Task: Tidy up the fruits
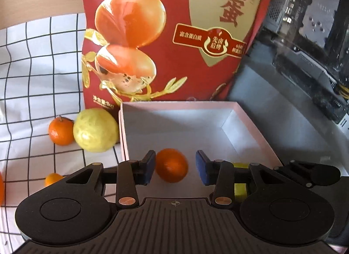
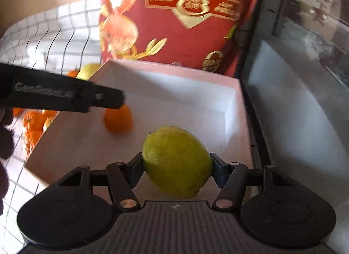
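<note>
A shallow white box with a pink rim (image 1: 185, 127) (image 2: 174, 92) lies in front of a red bag. My left gripper (image 1: 175, 164) hangs over its near left part with its jaws apart. A blurred orange mandarin (image 1: 171, 165) (image 2: 118, 119) shows between its blue pads (image 1: 150, 167), with a gap to the right pad. In the right wrist view the mandarin sits just under the left gripper (image 2: 117, 101), low in the box. My right gripper (image 2: 176, 162) is shut on a yellow-green lemon (image 2: 176, 162), held above the box's near right part.
Left of the box, on a black-checked white cloth (image 1: 32, 75), lie a second lemon (image 1: 94, 130), a mandarin (image 1: 61, 131) and a smaller one (image 1: 53, 178). Several more mandarins (image 2: 32, 123) lie there too. The tall red bag (image 1: 163, 35) stands behind; a computer case (image 1: 305, 35) is at right.
</note>
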The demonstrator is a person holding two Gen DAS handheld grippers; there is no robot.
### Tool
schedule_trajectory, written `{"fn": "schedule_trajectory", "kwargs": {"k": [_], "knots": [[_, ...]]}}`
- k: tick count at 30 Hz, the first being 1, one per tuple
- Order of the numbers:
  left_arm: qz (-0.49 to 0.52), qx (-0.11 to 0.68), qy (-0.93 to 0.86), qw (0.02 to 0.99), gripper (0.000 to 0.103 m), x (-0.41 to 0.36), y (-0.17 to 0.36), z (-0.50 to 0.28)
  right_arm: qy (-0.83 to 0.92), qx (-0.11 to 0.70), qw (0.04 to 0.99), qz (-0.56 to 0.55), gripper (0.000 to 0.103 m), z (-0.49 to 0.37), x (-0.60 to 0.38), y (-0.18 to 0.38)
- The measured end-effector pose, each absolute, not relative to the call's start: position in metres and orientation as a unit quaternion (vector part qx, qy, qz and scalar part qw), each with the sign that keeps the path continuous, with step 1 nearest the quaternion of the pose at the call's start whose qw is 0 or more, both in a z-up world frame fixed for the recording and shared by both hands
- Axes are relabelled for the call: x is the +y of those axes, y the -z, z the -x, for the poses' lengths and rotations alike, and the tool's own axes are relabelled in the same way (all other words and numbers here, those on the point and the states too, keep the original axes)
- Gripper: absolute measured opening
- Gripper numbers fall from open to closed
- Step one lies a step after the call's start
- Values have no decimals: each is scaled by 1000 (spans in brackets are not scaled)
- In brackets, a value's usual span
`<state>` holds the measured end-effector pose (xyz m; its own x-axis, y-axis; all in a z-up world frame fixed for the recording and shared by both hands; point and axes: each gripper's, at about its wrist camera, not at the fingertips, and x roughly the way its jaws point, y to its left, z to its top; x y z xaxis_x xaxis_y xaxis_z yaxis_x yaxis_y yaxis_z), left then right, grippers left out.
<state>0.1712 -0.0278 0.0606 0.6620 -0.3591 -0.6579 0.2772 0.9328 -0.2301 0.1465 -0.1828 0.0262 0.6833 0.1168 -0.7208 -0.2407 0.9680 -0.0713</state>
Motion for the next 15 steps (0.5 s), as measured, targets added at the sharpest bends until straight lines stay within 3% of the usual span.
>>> {"fn": "schedule_trajectory", "kwargs": {"k": [6, 15], "knots": [[58, 298, 182, 935, 45, -17, -75, -141, -104, 380, 916, 71, 67, -134, -185, -27], [155, 261, 176, 937, 45, 52, -75, -85, -115, 235, 963, 60, 78, -89, -175, -79]]}}
